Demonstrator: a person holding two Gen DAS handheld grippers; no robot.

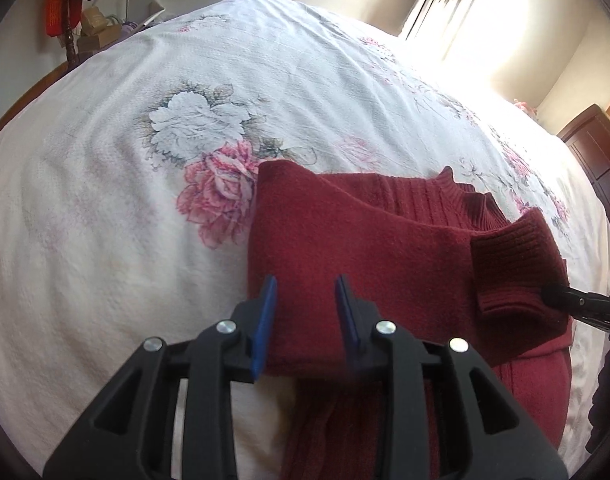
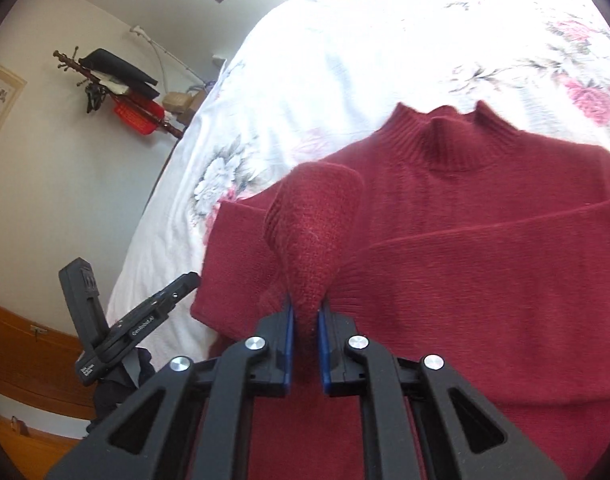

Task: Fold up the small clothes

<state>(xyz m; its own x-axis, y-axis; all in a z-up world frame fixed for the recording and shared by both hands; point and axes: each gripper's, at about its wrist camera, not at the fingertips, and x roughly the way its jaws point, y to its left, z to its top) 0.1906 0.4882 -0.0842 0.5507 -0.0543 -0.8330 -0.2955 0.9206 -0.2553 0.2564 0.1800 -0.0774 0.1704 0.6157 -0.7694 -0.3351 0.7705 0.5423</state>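
Your bed (image 1: 105, 220) carries the red sweater (image 2: 485, 280), lying flat well in from the bed's edges, both sleeves crossed over the chest. Your right gripper (image 2: 305, 312) is clamped on a cuff (image 2: 313, 220), bunched up between the jaws. Your left gripper (image 1: 307, 292) is spread wide, empty, over the folded sleeve. Only the right view shows the collar (image 2: 453, 140) face-on; only the left shows the window-side corner.

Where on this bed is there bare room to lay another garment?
Free: the floral bedspread left of the red sweater, and beyond its collar. Crowded: the near side, with the sweater and both grippers, left, right.
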